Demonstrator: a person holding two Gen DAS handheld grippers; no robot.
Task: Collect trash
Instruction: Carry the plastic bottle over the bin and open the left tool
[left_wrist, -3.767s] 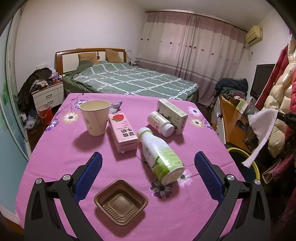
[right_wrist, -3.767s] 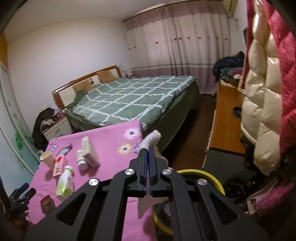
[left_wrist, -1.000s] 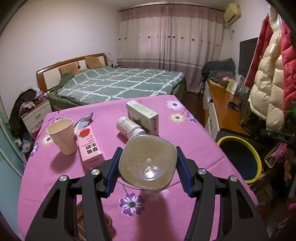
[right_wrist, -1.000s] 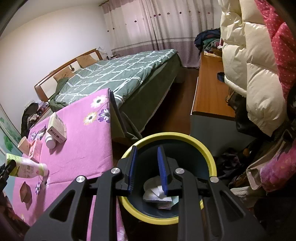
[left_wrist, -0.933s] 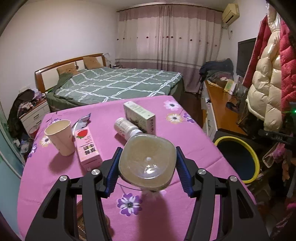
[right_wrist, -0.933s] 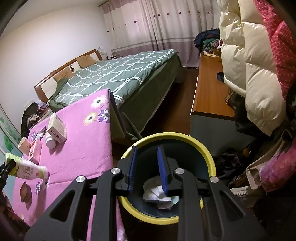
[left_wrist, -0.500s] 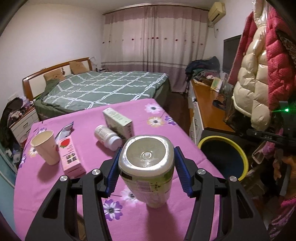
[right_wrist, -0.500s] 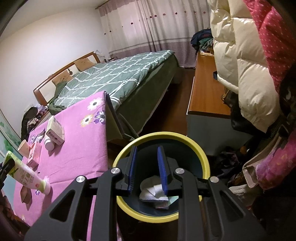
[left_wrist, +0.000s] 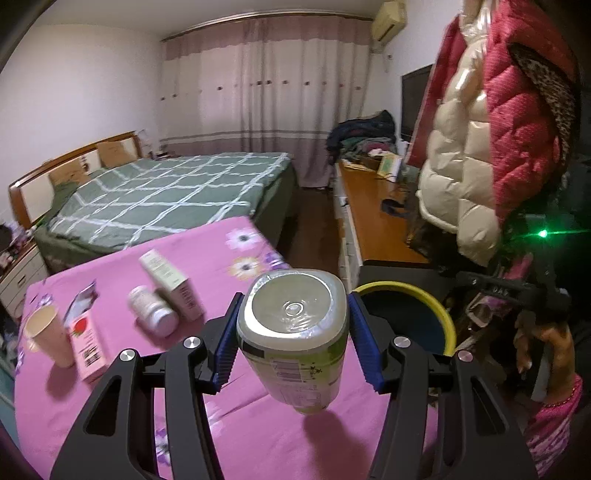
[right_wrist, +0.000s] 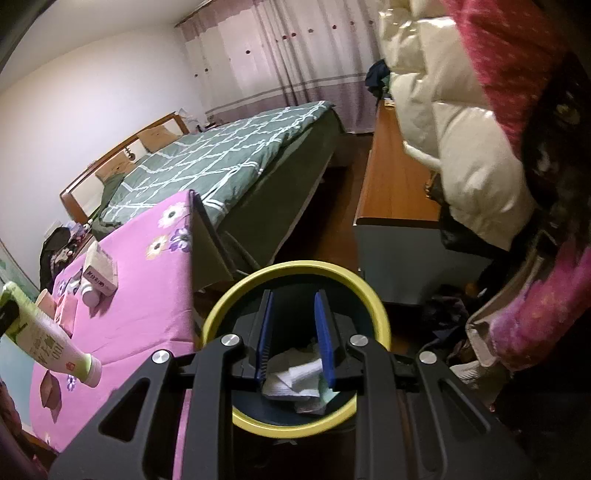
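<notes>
My left gripper (left_wrist: 291, 345) is shut on a white and green plastic bottle (left_wrist: 295, 343), held cap down above the pink table's right part; the bottle also shows in the right wrist view (right_wrist: 48, 341). The yellow-rimmed trash bin (left_wrist: 424, 299) stands on the floor just right of the table. My right gripper (right_wrist: 294, 341) is open and empty, right above the bin (right_wrist: 221, 314). White crumpled tissue (right_wrist: 291, 378) lies in the bin.
On the pink flowered tablecloth (left_wrist: 258, 424) lie a paper cup (left_wrist: 46, 334), a pink strawberry carton (left_wrist: 86, 343), a small white bottle (left_wrist: 151, 314), a box (left_wrist: 171, 280) and a brown tray (right_wrist: 50, 387). A wooden desk (left_wrist: 373, 229) and hanging coats (left_wrist: 498, 147) crowd the right.
My left gripper has carried the bottle to the right, nearer the bin, tilting it cap down. My right gripper, open, has stayed above the bin.
</notes>
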